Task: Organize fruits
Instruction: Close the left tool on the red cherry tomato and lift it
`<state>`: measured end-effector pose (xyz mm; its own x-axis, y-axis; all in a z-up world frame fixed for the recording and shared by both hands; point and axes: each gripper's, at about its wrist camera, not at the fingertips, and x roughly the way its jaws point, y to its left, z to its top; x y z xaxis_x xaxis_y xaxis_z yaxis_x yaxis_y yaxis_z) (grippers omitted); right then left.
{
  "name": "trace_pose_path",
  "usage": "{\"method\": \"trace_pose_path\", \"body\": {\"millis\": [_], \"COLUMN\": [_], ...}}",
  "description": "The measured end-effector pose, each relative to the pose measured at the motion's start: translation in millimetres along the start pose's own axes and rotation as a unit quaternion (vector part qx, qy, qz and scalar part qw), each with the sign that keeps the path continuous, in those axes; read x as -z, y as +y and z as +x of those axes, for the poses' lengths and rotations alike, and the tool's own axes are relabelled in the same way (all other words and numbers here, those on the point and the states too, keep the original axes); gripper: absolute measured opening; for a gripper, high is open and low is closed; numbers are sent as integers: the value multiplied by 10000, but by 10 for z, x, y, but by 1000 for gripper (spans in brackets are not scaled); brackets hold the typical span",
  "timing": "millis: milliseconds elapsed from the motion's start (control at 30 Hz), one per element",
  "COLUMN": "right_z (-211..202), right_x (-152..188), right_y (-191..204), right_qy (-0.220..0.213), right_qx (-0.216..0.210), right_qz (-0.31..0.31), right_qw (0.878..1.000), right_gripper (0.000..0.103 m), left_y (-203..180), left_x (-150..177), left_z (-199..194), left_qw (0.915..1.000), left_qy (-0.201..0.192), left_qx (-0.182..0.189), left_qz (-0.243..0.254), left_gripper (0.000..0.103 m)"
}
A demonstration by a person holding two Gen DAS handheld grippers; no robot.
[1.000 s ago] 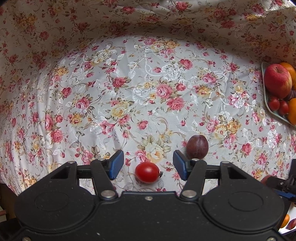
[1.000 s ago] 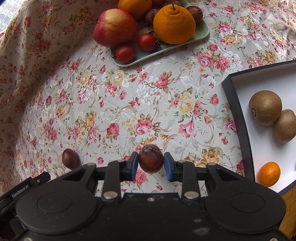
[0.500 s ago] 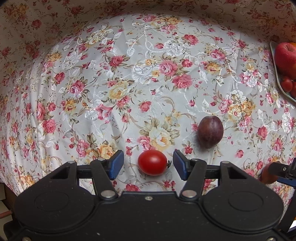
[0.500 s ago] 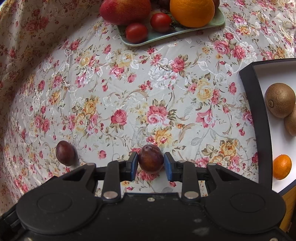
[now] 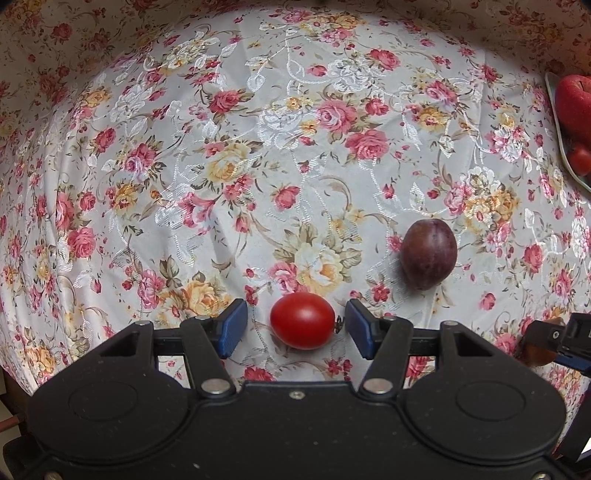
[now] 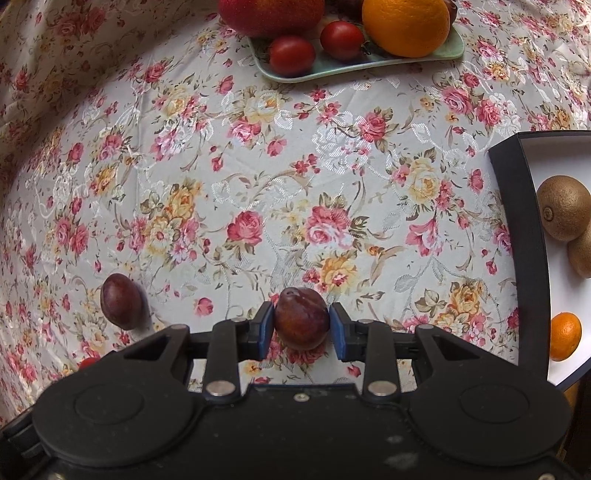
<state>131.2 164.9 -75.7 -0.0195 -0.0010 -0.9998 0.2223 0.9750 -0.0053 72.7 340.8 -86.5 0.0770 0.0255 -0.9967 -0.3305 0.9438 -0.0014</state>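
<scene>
Change: both views now sit lower over the floral tablecloth (image 5: 258, 155) than 1 second ago; the green tray has slid toward the top edge of the right wrist view, and the loose plum looks larger in the left wrist view.
Floral tablecloth: covers the whole surface; the landmark for all places below.
Black-rimmed tray (image 6: 517, 236): at the cloth's right edge, holding 2 brown kiwis (image 6: 563, 206) and 1 small orange (image 6: 565, 336).
Green tray (image 6: 354, 64): at the cloth's far edge, with an apple (image 6: 271, 14), a large orange (image 6: 406, 24) and 2 red tomatoes (image 6: 291, 55).
Left gripper (image 5: 293, 326): low over the cloth, fingers spread, a gap on each side of the tomato.
Right gripper (image 6: 301, 326): low over the cloth, blue pads clamped on both sides of a plum.
Held plum (image 6: 301, 317): dark red-purple, glossy, stem dimple facing up.
Loose plum (image 5: 428, 253): dull purple, resting on the cloth just right of the left gripper.
Tomato (image 5: 302, 320): red, oval, shiny, lying on the cloth between the left fingers.
</scene>
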Motion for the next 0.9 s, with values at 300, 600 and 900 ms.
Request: {"method": "trace_pose_path", "body": {"millis": [300, 600, 900], "right_z": [-28, -269, -398], "right_x": [15, 63, 63], "right_y": [34, 44, -117], "right_qy": [17, -268, -483], "right_qx": [-107, -287, -325], "right_qz": [-62, -220, -152], "right_qw": [9999, 9990, 9982], "right_gripper": [34, 34, 34], "left_y": [133, 92, -168], "left_x": [-58, -49, -35], "left_z": [27, -251, -693], "left_qw": [9998, 9991, 9956], "left_qy": [-76, -406, -923], "left_qx": [174, -67, -136], "left_qz": [-75, -92, 76], "left_gripper": [52, 46, 46]}}
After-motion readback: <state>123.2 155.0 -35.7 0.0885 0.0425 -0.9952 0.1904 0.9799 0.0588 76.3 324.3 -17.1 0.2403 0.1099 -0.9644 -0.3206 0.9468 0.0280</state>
